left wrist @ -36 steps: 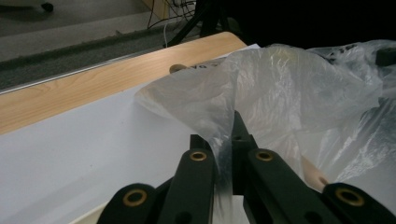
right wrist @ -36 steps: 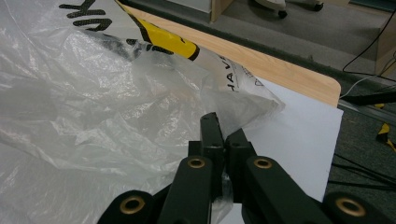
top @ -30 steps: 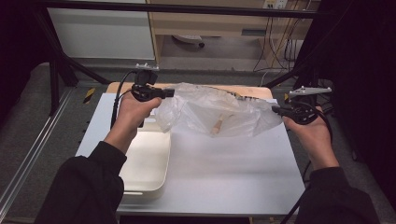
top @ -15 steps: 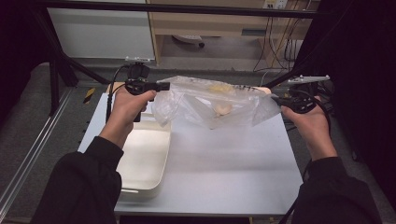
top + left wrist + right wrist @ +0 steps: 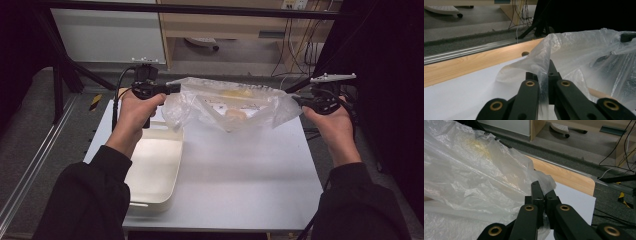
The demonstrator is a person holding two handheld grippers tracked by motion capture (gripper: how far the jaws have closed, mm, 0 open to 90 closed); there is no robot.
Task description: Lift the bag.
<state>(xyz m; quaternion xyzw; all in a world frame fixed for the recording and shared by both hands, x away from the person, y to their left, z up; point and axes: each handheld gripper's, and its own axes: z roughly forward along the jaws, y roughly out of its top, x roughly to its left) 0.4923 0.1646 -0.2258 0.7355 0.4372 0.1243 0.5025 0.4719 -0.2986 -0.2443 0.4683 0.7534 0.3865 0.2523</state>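
text: none legible | plastic bag (image 5: 235,102): dark print, too blurred to read

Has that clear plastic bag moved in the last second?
Yes. The plastic bag has risen off the white table, now hanging stretched between both grippers.

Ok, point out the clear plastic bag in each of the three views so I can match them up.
High view: the clear plastic bag hangs stretched between the two grippers, above the table's far half.
Left gripper view: centre to right, its edge pinched in the jaws.
Right gripper view: left and centre, its corner pinched in the jaws.
Shared landmark: the wooden strip along the table's far edge, also in the right gripper view.
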